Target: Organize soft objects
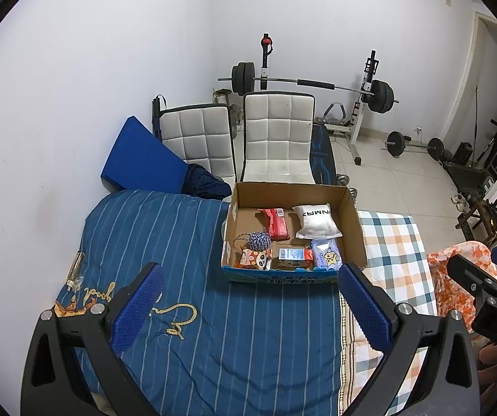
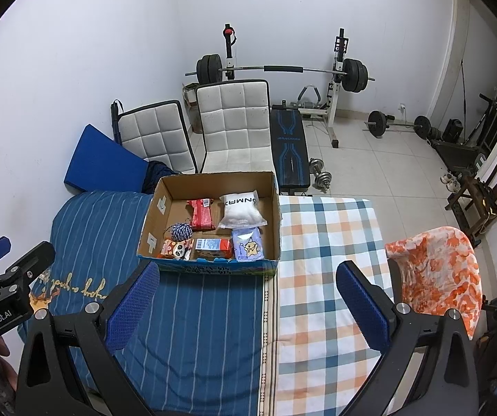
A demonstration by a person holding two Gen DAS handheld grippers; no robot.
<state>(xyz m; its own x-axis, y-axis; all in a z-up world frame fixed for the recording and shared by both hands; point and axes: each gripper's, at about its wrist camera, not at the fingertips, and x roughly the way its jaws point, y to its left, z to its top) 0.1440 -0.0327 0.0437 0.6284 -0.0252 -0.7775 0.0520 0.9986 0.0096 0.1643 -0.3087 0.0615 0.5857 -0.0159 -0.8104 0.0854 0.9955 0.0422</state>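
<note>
Beyond both grippers' spread fingers [image 1: 364, 306] sits the cardboard box [image 1: 355, 223].

matt brown cardboard box [image 2: 272, 204], striped cloth quilt [image 2: 200, 329], glossy white plastic pouch [image 2: 241, 213], quilted leather-look chairs [image 2: 234, 128]

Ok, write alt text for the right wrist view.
An open brown cardboard box holding small soft packets sits on a bed, straddling a blue striped quilt and a checked orange-and-blue sheet. The open right gripper hovers empty in front; white padded chairs and a barbell rack stand behind.
</note>
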